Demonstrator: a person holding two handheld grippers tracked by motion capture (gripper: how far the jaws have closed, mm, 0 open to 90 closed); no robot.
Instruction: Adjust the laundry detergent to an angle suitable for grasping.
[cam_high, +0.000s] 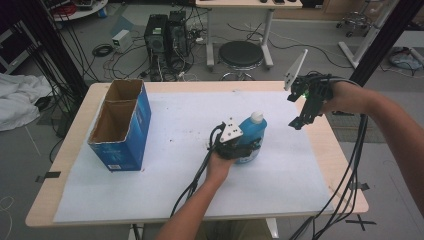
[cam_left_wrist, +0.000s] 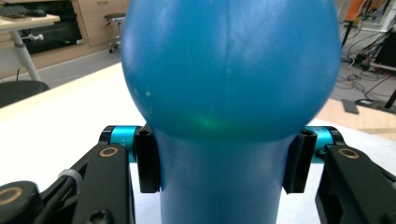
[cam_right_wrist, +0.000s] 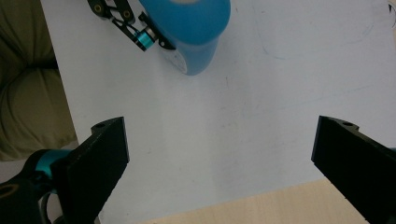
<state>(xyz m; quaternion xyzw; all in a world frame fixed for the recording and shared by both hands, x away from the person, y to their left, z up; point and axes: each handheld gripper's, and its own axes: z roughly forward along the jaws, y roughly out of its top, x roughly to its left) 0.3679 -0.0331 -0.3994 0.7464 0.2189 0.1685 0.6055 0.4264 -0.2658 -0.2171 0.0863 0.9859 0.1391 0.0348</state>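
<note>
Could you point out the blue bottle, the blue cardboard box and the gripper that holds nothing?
Blue plastic bottle (cam_high: 254, 131), high view, upper body.
Open blue cardboard box (cam_high: 134, 131), high view, side wall.
Right gripper (cam_high: 301, 119), high view, between its open jaws.

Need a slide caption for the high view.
Left tongs grip a blue bottle; right tongs hover open.

Blue plastic bottle (cam_high: 251, 135) with white screw cap (cam_high: 256, 117): bulbous shoulder, narrower waist. Stands upright, capped, near the middle of the white sheet (cam_high: 165, 165), waist clamped between black jaws.
</note>
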